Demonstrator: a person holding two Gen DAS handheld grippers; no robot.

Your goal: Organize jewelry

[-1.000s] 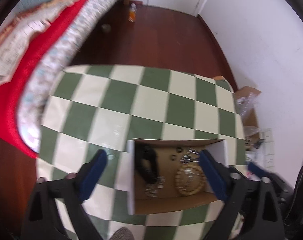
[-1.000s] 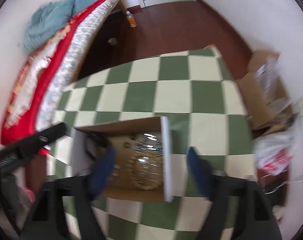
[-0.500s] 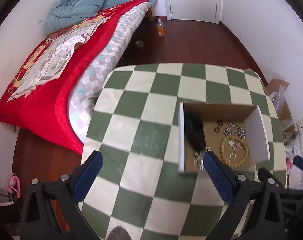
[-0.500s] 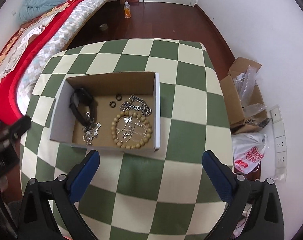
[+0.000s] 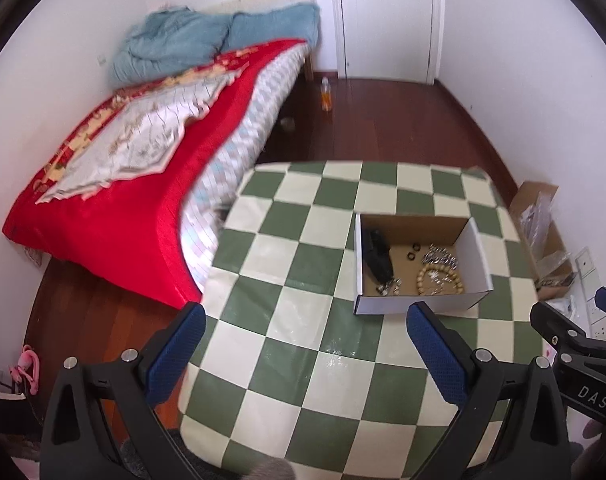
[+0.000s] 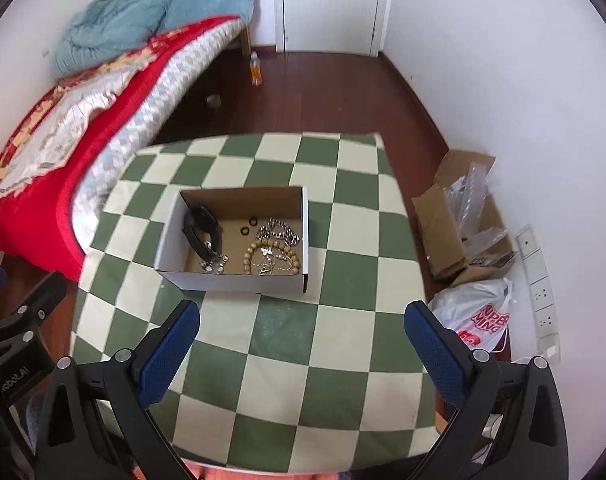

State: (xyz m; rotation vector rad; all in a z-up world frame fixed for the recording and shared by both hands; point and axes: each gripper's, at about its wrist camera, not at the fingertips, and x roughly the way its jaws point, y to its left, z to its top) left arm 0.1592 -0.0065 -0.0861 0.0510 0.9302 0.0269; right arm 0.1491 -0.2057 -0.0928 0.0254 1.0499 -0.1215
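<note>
Jewelry box (image 6: pixel 239 280) on checkered table (image 6: pixel 343 380) beside red bed (image 6: pixel 47 184); both claws (image 5: pixel 305 346) (image 6: pixel 301 344) spread, empty.

Bright, even daylight — soft, faint shadows only. Mild glare on the checkered tablecloth (image 5: pixel 343 344). Strong fisheye bending with black corners. Slight motion blur along the red bedspread (image 5: pixel 115 216) — centre crisp in both views.
</note>
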